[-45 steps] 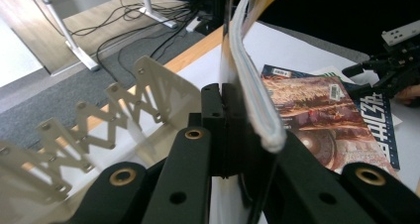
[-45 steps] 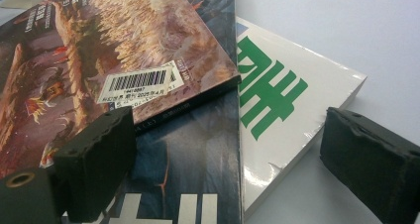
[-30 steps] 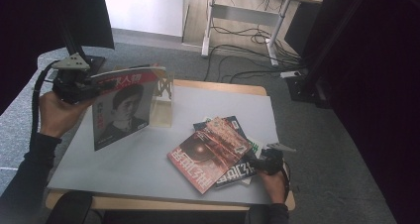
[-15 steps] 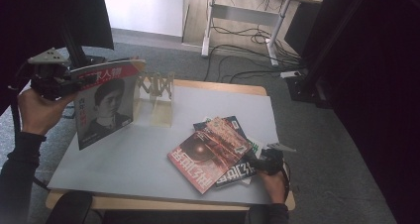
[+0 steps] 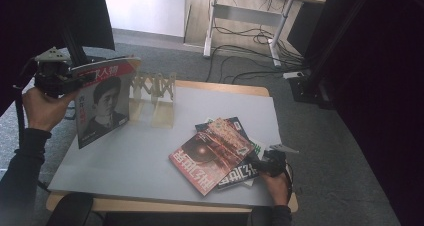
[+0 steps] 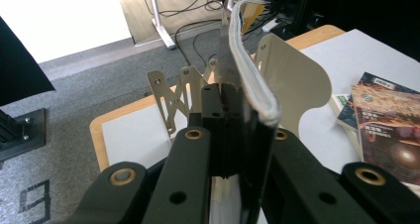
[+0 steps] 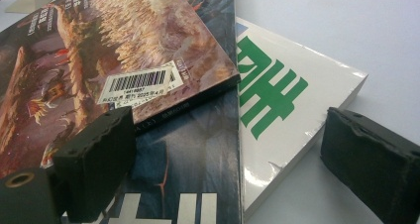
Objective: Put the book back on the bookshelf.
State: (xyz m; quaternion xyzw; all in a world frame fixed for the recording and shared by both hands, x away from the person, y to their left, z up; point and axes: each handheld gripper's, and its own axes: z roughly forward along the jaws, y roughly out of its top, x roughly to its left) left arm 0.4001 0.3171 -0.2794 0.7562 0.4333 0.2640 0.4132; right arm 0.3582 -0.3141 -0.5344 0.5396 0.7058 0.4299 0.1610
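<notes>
The left gripper [image 5: 75, 78] is held above the tabletop's [image 5: 150, 151] far left corner; its jaws are clamped on the top edge of a magazine [image 5: 102, 106], whose cover carries a portrait and a red title band; the magazine hangs upright from the grip, its lower edge near the tabletop's left edge, though contact with the surface cannot be determined. In the left gripper view the magazine's spine [image 6: 250, 80] runs straight up between the two black jaws, which press against it on both sides.

Just beyond the magazine, toward the far edge, stands a cream metal rack [image 5: 152, 88] with a scissor-lattice back and rounded divider plates; the magazine is just beside the rack's left end and is not inserted into it.

Near the tabletop's near right corner lies a fanned stack of flat magazines: a red-covered magazine [image 5: 210, 153] on top; a dark blue magazine [image 5: 240, 173] beneath it; a white magazine with green lettering [image 7: 277, 100] lowest.

The right gripper [image 5: 267, 163] rests low at the stack's right side; its jaws stand wide apart, one pad [image 7: 94, 159] over the dark blue magazine, the other beyond the white magazine's corner; nothing is gripped.
</notes>
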